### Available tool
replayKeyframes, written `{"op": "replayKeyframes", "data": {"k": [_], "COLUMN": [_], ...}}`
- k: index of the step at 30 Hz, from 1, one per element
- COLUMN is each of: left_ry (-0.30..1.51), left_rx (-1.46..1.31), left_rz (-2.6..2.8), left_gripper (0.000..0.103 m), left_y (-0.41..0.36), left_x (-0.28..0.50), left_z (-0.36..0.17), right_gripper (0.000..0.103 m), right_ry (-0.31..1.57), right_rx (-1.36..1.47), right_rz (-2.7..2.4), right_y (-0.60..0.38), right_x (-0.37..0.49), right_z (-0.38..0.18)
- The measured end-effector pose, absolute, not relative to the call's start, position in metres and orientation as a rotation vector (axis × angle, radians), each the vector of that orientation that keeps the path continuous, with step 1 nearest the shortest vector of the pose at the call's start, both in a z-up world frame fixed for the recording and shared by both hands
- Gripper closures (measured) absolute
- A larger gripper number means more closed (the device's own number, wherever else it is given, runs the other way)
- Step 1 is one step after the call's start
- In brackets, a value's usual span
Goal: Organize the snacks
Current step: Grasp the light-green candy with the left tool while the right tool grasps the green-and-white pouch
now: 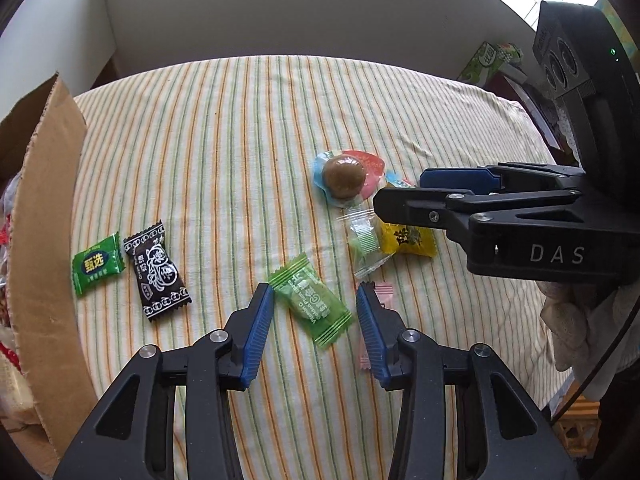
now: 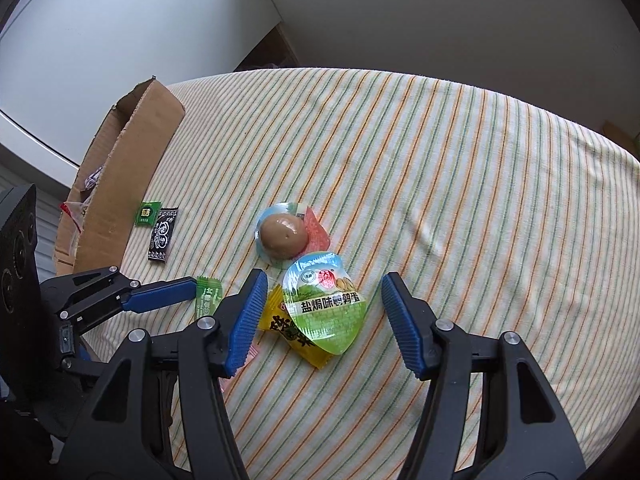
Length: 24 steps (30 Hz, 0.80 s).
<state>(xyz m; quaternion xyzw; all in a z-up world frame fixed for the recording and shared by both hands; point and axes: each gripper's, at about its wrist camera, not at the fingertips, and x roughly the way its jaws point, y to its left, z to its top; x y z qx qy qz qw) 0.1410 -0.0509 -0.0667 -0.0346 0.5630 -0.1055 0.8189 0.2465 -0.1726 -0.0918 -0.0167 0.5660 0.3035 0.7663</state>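
Snacks lie on a striped tablecloth. My left gripper is open, its jaws either side of a light green candy, just above it. My right gripper is open around a green-lidded egg pack that lies on a yellow packet. A second pack with a brown egg lies just beyond; in the left wrist view it sits past the right gripper. A dark green candy and a black candy lie at the left.
An open cardboard box with packets inside stands at the table's left edge; it also shows in the right wrist view. A clear wrapper and a pink wrapper lie near the left gripper. A green carton stands at the far right.
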Motion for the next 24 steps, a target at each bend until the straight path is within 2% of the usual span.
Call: {"op": "replayKeyframes", "data": {"k": [2, 4, 6, 11, 12, 24], "left_ry": [1.184, 1.170, 1.165, 1.170, 1.170, 1.155], "left_rx": [-0.018, 0.038, 0.066, 0.055, 0.055, 0.084], "left_rz": [-0.213, -0.196, -0.186, -0.175, -0.177, -0.169], "left_gripper": [0.062, 0.068, 0.073, 0.082, 0.082, 0.084], "left_y": [-0.058, -0.063, -0.065, -0.053, -0.052, -0.042], "left_x": [0.140, 0.138, 0.138, 0.139, 0.139, 0.125], "left_z": [-0.068, -0.069, -0.070, -0.069, -0.069, -0.065], "right_gripper": [0.040, 0.049, 0.052, 0.057, 0.062, 0.065], "right_ry": [1.230, 1.228, 1.227, 1.226, 1.227, 1.203], "right_rx": [-0.050, -0.081, -0.104, -0.131, -0.137, -0.150], "right_rz": [0.657, 0.642, 0.631, 0.617, 0.618, 0.604], "right_y": [-0.171, -0.169, -0.167, -0.163, -0.162, -0.170], "right_x": [0.247, 0.246, 0.246, 0.245, 0.245, 0.235], "right_z": [-0.092, -0.093, -0.093, -0.093, -0.093, -0.085]}}
